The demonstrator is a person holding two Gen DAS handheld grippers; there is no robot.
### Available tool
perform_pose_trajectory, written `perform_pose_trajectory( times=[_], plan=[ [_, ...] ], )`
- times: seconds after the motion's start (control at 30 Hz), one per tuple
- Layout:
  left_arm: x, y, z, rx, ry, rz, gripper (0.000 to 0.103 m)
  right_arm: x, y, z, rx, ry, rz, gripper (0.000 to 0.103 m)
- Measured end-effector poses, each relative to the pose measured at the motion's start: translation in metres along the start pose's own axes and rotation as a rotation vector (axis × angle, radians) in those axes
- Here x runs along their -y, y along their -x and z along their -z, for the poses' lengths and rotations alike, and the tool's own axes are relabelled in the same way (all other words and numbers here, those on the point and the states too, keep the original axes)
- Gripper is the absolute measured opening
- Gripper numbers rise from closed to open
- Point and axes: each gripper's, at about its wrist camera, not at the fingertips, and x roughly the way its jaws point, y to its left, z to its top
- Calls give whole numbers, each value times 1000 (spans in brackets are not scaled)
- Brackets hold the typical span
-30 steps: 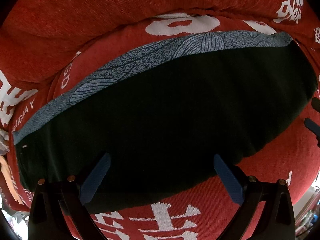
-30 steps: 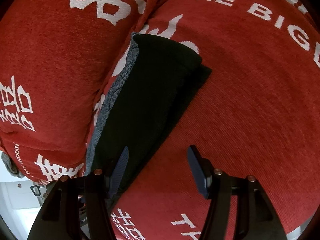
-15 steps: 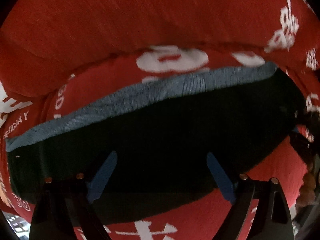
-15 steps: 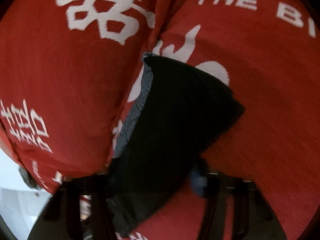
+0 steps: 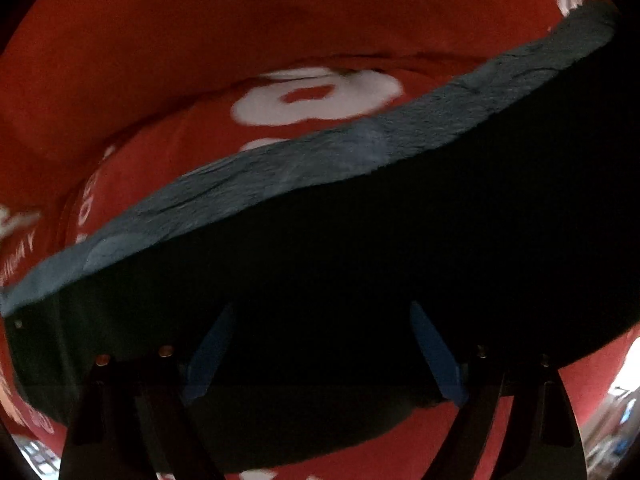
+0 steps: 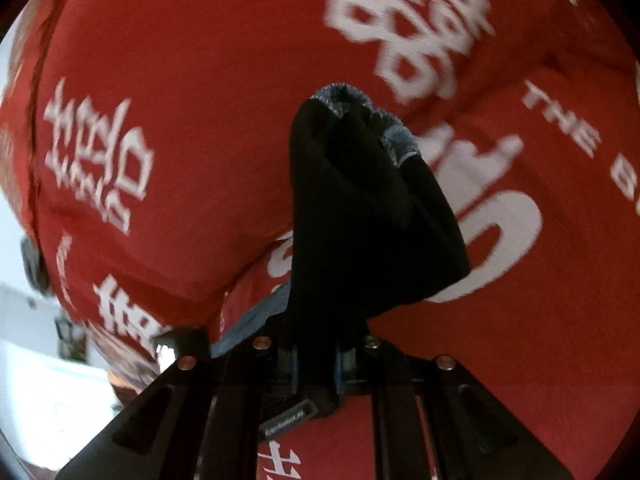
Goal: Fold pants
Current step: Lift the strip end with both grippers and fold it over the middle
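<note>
Whereas a second ago the right tongs stood open beside the near end of the pants, they are now closed on that end, and the black cloth is seen bunched and drawn up between the two blue pads. Half a second ago the end had only begun to rise; now it is lifted clear of the red cover, with the grey patterned waistband curled over at the top of the raised fold. The left tongs have been kept open, their blue fingers spread wide over the black cloth, and they have been brought lower and closer, so that the pants fill more of the left wrist view than before. Whether the fingers touch the cloth cannot be told. The far part of the pants is left lying on the red cover, the waistband running along its back edge and rising at the right, where the lifted end is carried.

It may be judged that a fold has been started: one end has been taken and raised, and it is probably to be laid across the part held down or guarded by the left tongs. A loose, bunched grip could allow the layers to slip apart.
</note>
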Motion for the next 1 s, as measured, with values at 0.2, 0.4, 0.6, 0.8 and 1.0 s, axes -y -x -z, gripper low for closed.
perform_pose_trajectory(
  times=[0.2, 0.4, 0.6, 0.8, 1.0],
  plan=[
    [-102, 44, 31, 86, 120, -16, 89, -94, -7, 34, -66, 287, 49, 14],
    [-220, 50, 73, 33, 259, -140, 89, -165, -91, 105, -203, 477, 151, 16],
    [-285, 47, 116, -18, 372, -183, 89, -197, -191, 187, -311, 658, 475, 30],
    [-307, 62, 133, -6, 435, -89, 89, -259, -165, 242, -316, 926, 470, 59],
    [-264, 83, 118, 25, 315, 97, 89, -163, -119, 160, -362, 165, 64, 60]
  ],
)
